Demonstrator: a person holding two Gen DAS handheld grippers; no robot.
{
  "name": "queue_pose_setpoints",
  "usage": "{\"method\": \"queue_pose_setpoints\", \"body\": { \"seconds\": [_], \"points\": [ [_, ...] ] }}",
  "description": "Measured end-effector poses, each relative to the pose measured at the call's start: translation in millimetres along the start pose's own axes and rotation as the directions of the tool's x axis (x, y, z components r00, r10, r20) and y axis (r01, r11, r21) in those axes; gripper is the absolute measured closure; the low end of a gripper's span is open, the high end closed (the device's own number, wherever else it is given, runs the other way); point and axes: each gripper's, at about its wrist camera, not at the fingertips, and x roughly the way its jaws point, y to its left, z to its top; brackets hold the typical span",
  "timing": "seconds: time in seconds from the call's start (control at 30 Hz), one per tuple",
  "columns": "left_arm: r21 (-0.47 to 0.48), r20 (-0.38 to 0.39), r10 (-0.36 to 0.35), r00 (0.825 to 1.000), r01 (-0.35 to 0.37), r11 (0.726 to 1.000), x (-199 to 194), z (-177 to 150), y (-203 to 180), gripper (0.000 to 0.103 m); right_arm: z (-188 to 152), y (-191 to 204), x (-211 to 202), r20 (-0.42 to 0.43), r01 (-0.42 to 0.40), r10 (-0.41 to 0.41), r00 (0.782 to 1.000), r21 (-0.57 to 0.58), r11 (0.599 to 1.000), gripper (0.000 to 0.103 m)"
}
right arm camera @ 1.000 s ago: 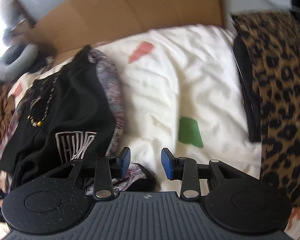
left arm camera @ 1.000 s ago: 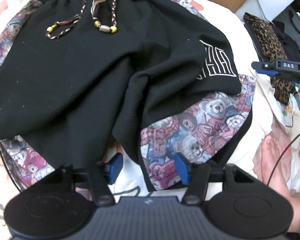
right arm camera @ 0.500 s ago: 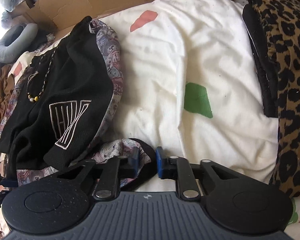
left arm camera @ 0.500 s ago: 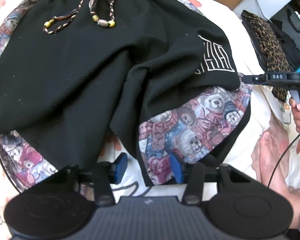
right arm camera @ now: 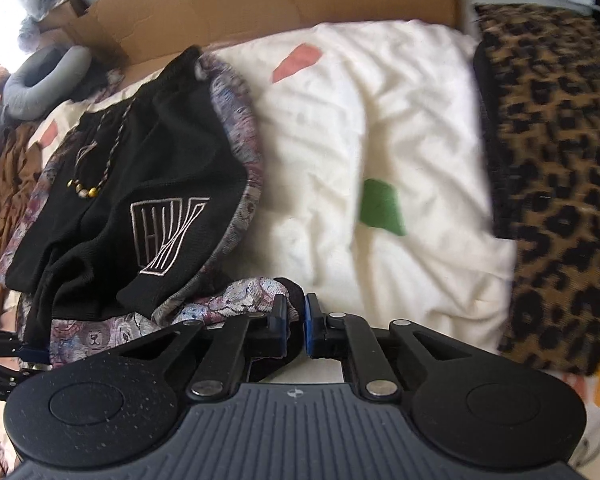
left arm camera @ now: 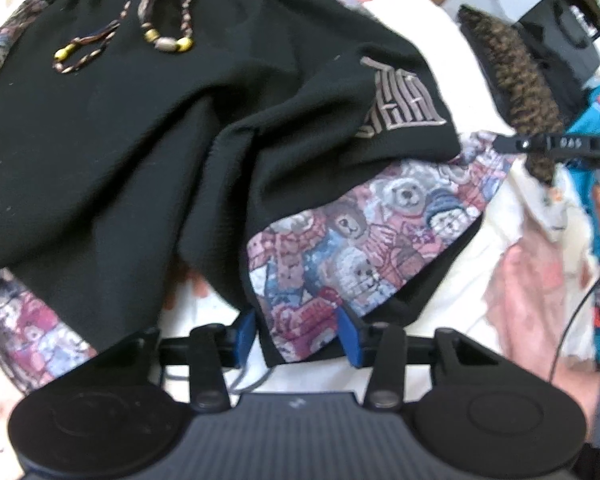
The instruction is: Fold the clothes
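now that my right gripper (right arm camera: 296,316) has just pinched the shorts (left arm camera: 148,152) hem on the bed (right arm camera: 340,128), my left gripper (left arm camera: 298,334) is closing around the other corner, not yet pressing; lifting comes next.

Home bedroom, clothes sorting done on a bed. Evidence: rumpled cream duvet (right arm camera: 380,128) with coloured patches as the working area, black shorts (left arm camera: 148,128) with teddy-bear print panels spread on it, folded leopard-print garment (right arm camera: 556,168) at the right edge. Flattened cardboard box (right arm camera: 260,8) propped behind the bed, grey neck pillow (right arm camera: 44,76) and a heap of brown clothing (right arm camera: 8,176) at far left. Lived-in clutter, daylight from the left.
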Motion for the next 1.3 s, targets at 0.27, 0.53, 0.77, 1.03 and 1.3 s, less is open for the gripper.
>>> {"method": "queue_pose_setpoints", "body": {
  "seconds": [0.27,0.53,0.77,1.03,1.3],
  "points": [
    [0.01,0.03,-0.095,0.995,0.094,0.995,-4.1,-0.6,-3.0,0.065,-9.9,-24.8,-42.7,0.04,0.038,-0.043,0.998,0.117,0.992,0.098],
    [0.023,0.03,-0.13,0.991,0.13,0.991,-6.6,-6.2,3.8,0.066,-7.9,-47.1,-62.8,0.068,0.118,-0.131,0.989,0.17,0.978,0.098],
    [0.058,0.018,-0.127,0.992,0.126,0.99,-6.2,-9.5,7.8,0.062,-12.8,-63.3,-47.2,0.042,0.15,-0.163,0.986,0.22,0.964,0.098],
    [0.105,0.006,-0.131,0.991,0.13,0.986,-1.1,-7.5,-2.6,0.051,-12.2,-66.4,-39.5,0.038,0.145,-0.157,0.987,0.22,0.965,0.098],
    [0.127,0.004,-0.129,0.992,0.128,0.984,5.1,-4.5,-2.0,0.044,-13.6,-70.6,-35.3,0.027,0.138,-0.147,0.989,0.219,0.966,0.097]
  ]
}}
